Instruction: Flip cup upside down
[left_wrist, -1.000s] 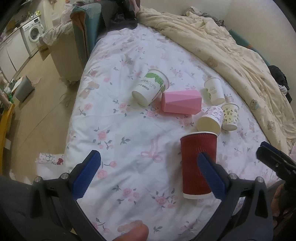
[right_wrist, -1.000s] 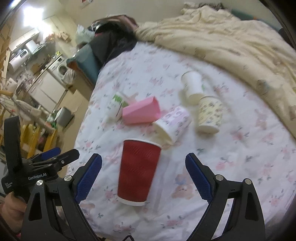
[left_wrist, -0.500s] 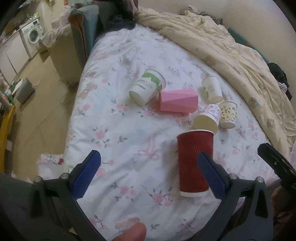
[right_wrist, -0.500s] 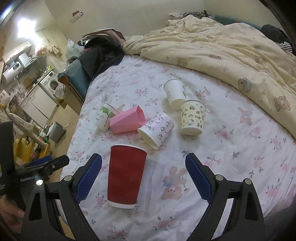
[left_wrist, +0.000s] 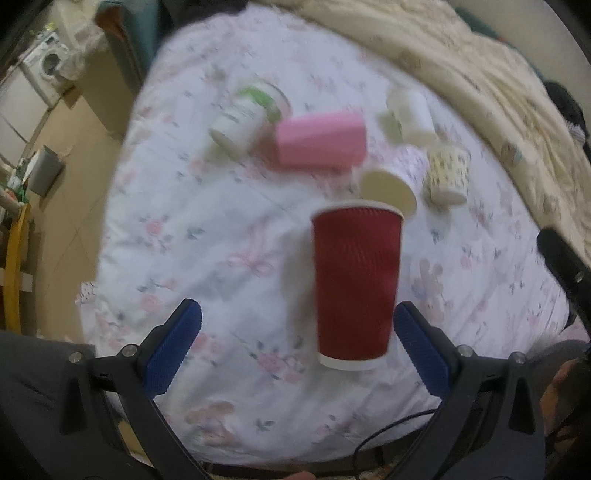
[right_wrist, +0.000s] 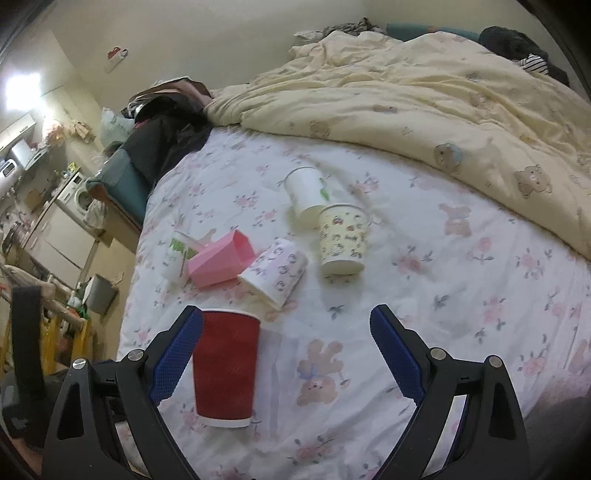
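I see the red ribbed paper cup (left_wrist: 356, 286) (right_wrist: 226, 368) standing upright on the floral bedsheet (right_wrist: 424, 295), white-rimmed mouth up, nearest of the scattered cups.
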